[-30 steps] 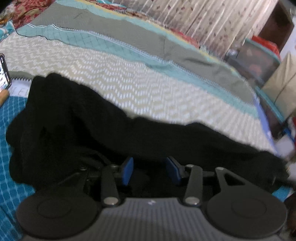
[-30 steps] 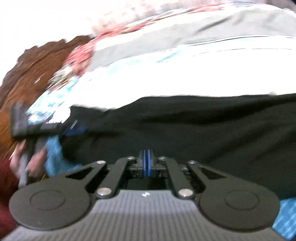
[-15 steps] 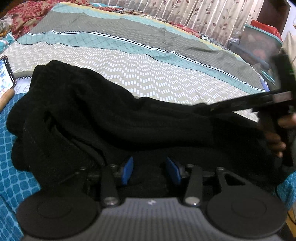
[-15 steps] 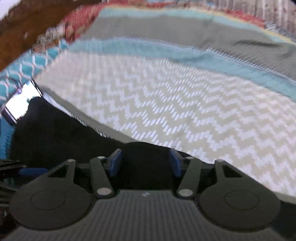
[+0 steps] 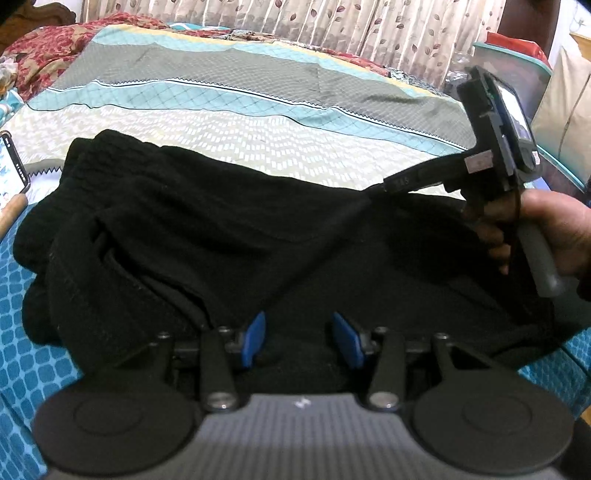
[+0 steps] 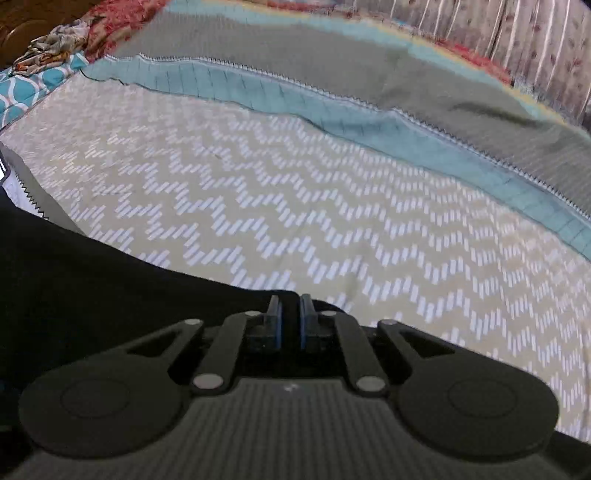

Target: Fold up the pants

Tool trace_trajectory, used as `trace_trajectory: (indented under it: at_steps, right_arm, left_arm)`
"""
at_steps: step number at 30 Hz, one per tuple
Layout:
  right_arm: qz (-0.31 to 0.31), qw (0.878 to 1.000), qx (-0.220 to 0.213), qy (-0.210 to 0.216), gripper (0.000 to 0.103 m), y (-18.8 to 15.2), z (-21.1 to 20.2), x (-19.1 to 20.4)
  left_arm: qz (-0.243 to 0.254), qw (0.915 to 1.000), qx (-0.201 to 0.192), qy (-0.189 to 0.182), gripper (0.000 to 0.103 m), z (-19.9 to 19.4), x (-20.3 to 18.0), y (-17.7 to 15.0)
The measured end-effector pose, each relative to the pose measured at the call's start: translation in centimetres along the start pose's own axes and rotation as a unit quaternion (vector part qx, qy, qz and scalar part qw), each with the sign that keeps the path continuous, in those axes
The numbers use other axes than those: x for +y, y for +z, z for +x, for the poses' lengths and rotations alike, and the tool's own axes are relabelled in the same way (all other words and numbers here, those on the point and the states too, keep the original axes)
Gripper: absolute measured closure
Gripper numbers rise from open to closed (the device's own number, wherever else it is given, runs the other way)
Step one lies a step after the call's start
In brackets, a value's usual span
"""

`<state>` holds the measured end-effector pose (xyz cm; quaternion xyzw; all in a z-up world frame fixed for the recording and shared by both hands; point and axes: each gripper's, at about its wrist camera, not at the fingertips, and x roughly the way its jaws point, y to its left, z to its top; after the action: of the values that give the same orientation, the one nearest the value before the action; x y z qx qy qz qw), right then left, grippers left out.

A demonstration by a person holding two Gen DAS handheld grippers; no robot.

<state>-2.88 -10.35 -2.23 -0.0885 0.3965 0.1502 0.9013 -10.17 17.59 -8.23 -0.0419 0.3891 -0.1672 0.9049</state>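
The black, thick knitted pants (image 5: 229, 229) lie crumpled across the near part of the bed, on a bedspread with beige zigzag and teal bands (image 5: 258, 147). The waistband end is bunched at the left and the rest stretches to the right. I judge this cloth soft, limp and rather heavy for a garment. It will sag and drag on the bedspread, not slide. It is not fragile. The good places to take hold are the edges: the waistband and the far hem.

At the left edge a lit phone (image 5: 14, 166) lies on the bed, just beside the pants.

The left gripper (image 5: 299, 339) has its jaws half apart and opening a little. Black cloth lies between them, but I cannot tell if the blue pads press on it.

The right gripper (image 6: 290, 321) is at the far edge of the pants. Its jaws are narrow and closing, and I cannot tell if the cloth is caught between them. In the left view the person's hand (image 5: 554, 229) holds its handle.

The bed is soft and wide. Behind it hang curtains with leaf print (image 5: 332, 29), and at the right stands a teal plastic box (image 5: 517, 74).
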Motion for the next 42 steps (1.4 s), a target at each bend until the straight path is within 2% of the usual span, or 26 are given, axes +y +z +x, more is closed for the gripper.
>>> trace_trajectory:
  at_steps: [1, 3, 4, 5, 7, 10, 12, 14, 16, 18, 21, 23, 26, 30, 36, 38, 39, 41, 42]
  right_arm:
    - [0.007, 1.000, 0.002, 0.007, 0.085, 0.2, -0.3, -0.3]
    - [0.032, 0.999, -0.007, 0.020, 0.059, 0.3, -2.0, -1.5]
    - [0.051, 0.998, -0.025, 0.024, 0.055, 0.4, -3.0, -2.0]
    - [0.076, 0.996, -0.041, 0.037, 0.055, -0.1, -4.4, -2.7]
    - [0.115, 0.990, -0.040, 0.065, 0.055, -1.6, -6.4, -3.8]
    - [0.137, 0.986, -0.031, 0.094, 0.056, -4.9, -8.5, -3.6]
    - [0.131, 0.985, -0.019, 0.114, 0.056, -6.7, -9.4, -2.5]
    - [0.120, 0.984, -0.010, 0.129, 0.056, -8.4, -9.9, -1.1]
    - [0.120, 0.982, 0.002, 0.144, 0.055, -10.0, -10.4, 0.1]
    - [0.120, 0.982, -0.003, 0.147, 0.053, -11.3, -11.0, 1.1]
    - [0.083, 0.988, -0.021, 0.125, 0.053, -12.2, -11.8, 2.5]
    - [0.086, 0.988, -0.026, 0.125, 0.053, -12.3, -11.5, 2.3]
    - [0.110, 0.984, -0.032, 0.137, 0.053, -12.5, -11.1, 1.6]
    - [0.135, 0.978, -0.041, 0.153, 0.053, -13.5, -12.3, 0.8]
    - [0.220, 0.959, -0.072, 0.165, 0.053, -16.6, -15.1, -1.9]
    - [0.249, 0.950, -0.083, 0.167, 0.053, -17.9, -15.8, -3.2]
    - [0.263, 0.946, -0.088, 0.168, 0.053, -18.6, -16.3, -3.9]
    - [0.285, 0.939, -0.102, 0.165, 0.053, -19.7, -17.3, -5.2]
    - [0.292, 0.936, -0.111, 0.161, 0.053, -20.2, -17.9, -6.0]
  left_arm:
    - [-0.001, 1.0000, 0.003, -0.003, 0.059, -0.1, 0.1, 0.2]
    - [-0.012, 0.9997, 0.012, -0.017, 0.053, -0.4, 0.3, 0.8]
    - [-0.026, 0.9992, 0.012, -0.029, 0.053, -0.9, 0.7, 1.2]
    - [-0.040, 0.9984, 0.004, -0.040, 0.051, -1.5, 1.1, 1.7]
    - [-0.056, 0.9970, -0.024, -0.048, 0.049, -2.7, 1.7, 2.7]
    - [-0.063, 0.9968, -0.044, -0.022, 0.047, -2.8, 2.7, 4.5]
    - [-0.072, 0.9967, -0.033, 0.014, 0.047, -1.9, 3.7, 5.2]
    - [-0.091, 0.9943, 0.000, 0.055, 0.051, -0.4, 5.0, 5.3]
    - [-0.117, 0.9911, 0.022, 0.061, 0.057, 0.8, 6.5, 4.8]
    - [-0.107, 0.9924, 0.007, 0.060, 0.058, 0.7, 6.4, 4.3]
    - [-0.048, 0.9947, 0.005, 0.091, 0.054, 1.0, 4.6, 4.0]
    - [-0.019, 0.9938, 0.006, 0.110, 0.049, 1.2, 3.2, 3.8]
    - [-0.014, 0.9918, 0.017, 0.126, 0.043, 0.9, 1.8, 4.0]
    - [-0.019, 0.9900, 0.023, 0.138, 0.041, -0.5, 0.2, 4.3]
    - [-0.009, 0.9915, 0.022, 0.128, 0.033, -2.5, -4.0, 4.1]
    - [0.004, 0.9921, 0.029, 0.122, 0.031, -2.4, -6.3, 3.7]
    - [0.012, 0.9918, 0.030, 0.124, 0.027, -2.3, -7.3, 3.5]
    - [0.033, 0.9910, 0.029, 0.126, 0.026, -2.0, -9.4, 3.0]
    - [0.042, 0.9919, 0.035, 0.115, 0.026, -1.7, -10.3, 2.9]
